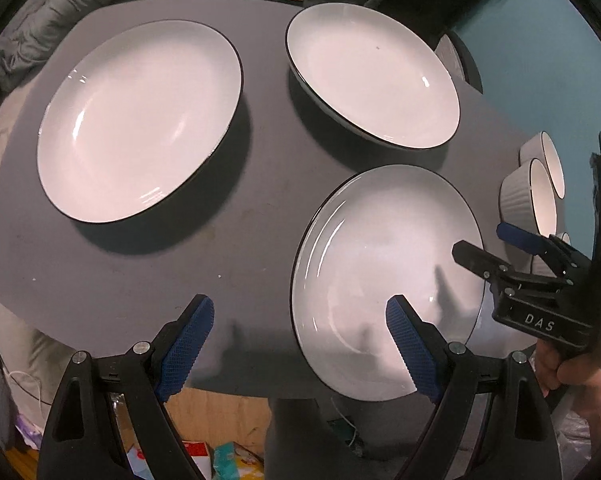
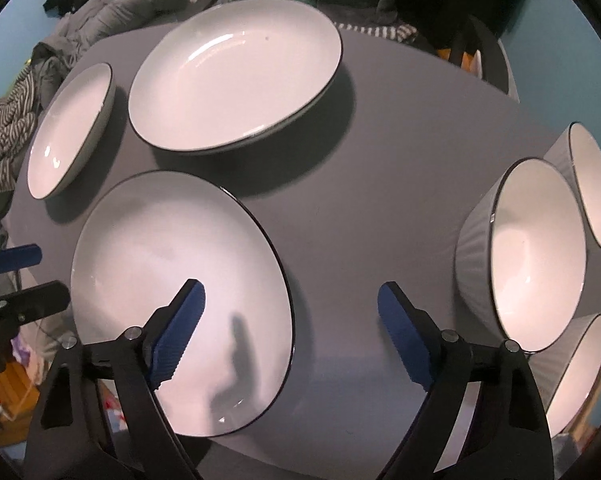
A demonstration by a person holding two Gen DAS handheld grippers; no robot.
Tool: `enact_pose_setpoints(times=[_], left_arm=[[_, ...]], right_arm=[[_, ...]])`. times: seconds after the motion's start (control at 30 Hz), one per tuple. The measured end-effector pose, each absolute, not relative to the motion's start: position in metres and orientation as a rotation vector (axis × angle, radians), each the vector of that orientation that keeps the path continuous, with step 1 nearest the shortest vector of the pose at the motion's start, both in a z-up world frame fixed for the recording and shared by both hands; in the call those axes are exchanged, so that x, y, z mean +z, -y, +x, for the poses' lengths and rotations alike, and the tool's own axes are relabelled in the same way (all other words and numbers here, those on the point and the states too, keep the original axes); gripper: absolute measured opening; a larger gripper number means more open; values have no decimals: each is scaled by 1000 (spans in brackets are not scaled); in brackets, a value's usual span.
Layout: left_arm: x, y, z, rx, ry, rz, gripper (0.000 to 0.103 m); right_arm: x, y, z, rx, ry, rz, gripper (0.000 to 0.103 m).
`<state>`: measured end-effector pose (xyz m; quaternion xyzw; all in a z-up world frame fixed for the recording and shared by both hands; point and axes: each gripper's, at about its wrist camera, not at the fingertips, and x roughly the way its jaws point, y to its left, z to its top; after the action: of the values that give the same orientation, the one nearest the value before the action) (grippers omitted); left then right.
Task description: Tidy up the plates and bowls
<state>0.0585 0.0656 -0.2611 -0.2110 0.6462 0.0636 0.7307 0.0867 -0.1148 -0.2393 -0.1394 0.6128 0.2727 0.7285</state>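
Three white plates with dark rims lie on a grey table (image 1: 260, 208): a far-left plate (image 1: 140, 120), a far-right plate (image 1: 374, 76) and a near plate (image 1: 384, 280). Three ribbed white bowls (image 2: 536, 256) stand at the table's right edge. My left gripper (image 1: 300, 328) is open and empty above the table's near edge, its right finger over the near plate. My right gripper (image 2: 290, 316) is open and empty, its left finger over the near plate (image 2: 180, 296). It also shows in the left wrist view (image 1: 496, 246) at the right.
Grey and striped clothing (image 2: 16, 128) is piled past the table's left side. A dark chair (image 2: 476, 52) stands behind the table. Boxes and packets (image 1: 220, 452) lie on the floor below the near edge. The wall is teal.
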Motion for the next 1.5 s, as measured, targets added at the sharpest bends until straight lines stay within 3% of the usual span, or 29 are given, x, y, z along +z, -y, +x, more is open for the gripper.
enact_pose_setpoints(times=[0.23,0.4,0.43,0.5,0.63,0.7,1.0,1.5], left_arm=[[-274,-64,61,130,-1450,-479,89],[-278,-62,63,126,-1450,-499,82],[-280,-63,63,125,-1450,-506,80],[-286,-63,65,128,-1460,-530,66],[-291,-64,66,132,-1477,-550,53],[-294,-63,67,126,-1490,-526,42],[-305,-70,70,88,-1522,-578,20],[-317,-58,93,50,-1567,-533,20]], right_arm=[[-251,121,86,605,-1396,-309,78],[-253,125,83,620,-1418,-315,66],[-252,125,82,620,-1423,-317,61],[-254,126,81,622,-1437,-324,52],[-252,131,81,630,-1445,-304,45],[-251,129,82,646,-1456,-286,33],[-249,136,94,651,-1499,-269,34],[-257,100,110,666,-1571,-301,33]])
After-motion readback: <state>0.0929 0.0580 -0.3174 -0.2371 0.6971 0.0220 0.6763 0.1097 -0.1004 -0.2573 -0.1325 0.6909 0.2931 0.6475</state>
